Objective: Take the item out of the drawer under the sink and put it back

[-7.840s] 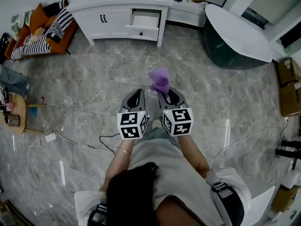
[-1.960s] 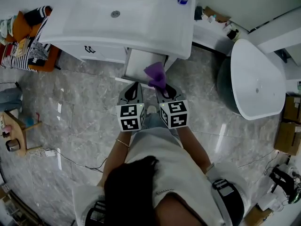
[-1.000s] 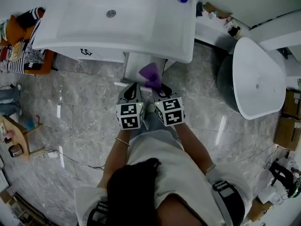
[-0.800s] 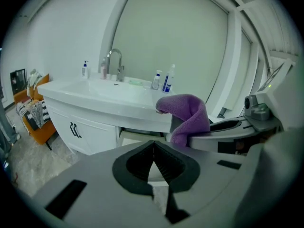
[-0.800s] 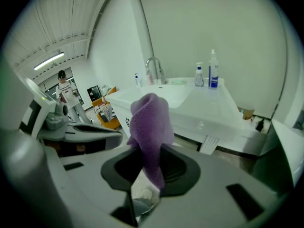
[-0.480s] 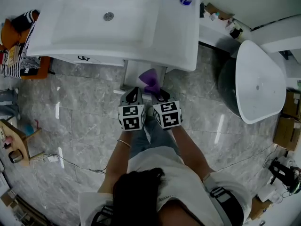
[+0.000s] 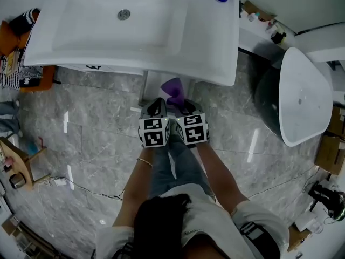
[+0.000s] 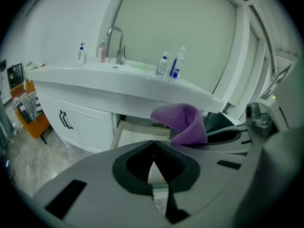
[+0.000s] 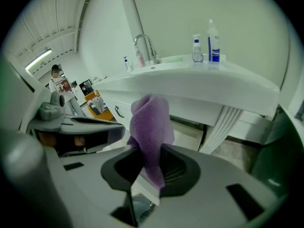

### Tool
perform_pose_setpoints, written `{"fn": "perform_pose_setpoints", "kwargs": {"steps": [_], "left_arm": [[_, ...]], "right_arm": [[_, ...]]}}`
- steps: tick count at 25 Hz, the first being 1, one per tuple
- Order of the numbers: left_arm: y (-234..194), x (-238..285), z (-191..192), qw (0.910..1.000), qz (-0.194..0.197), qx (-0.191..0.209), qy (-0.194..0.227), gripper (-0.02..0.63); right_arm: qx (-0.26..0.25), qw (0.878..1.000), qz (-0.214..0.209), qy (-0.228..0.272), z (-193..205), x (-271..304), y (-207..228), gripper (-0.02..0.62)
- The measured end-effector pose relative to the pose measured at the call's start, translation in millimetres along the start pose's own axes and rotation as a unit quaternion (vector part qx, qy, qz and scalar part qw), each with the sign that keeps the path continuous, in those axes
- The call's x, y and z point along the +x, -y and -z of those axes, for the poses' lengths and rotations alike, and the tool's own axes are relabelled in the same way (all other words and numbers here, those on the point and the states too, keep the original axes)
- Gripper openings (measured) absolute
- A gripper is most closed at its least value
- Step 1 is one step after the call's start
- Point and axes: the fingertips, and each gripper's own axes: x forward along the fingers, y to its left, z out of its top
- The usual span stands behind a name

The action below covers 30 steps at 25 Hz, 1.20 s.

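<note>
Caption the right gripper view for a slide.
Right tool shut on purple cloth, held before the open drawer under the white sink.

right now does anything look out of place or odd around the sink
Only the drawer under the sink: it stands pulled open, and the purple cloth is pinched in the right tongs rather than lying inside. Nothing looks spilled or damaged.

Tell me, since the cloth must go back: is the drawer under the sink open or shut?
Open: the drawer is pulled out beneath the sink, its inside showing.
</note>
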Motion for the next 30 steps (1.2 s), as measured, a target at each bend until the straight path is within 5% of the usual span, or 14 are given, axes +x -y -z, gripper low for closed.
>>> {"fn": "perform_pose_setpoints", "kwargs": {"steps": [14, 30], "left_arm": [[-41, 56, 27, 0.9986, -0.002, -0.040, -0.033, 0.005], [-57, 107, 37, 0.9971, 0.010, -0.038, -0.065, 0.005]], "right_arm": [[0.010, 0.999, 0.001, -0.041, 28, 77, 9, 0.097], [0.033, 0.996, 0.005, -0.086, 39, 143, 27, 0.097]]}}
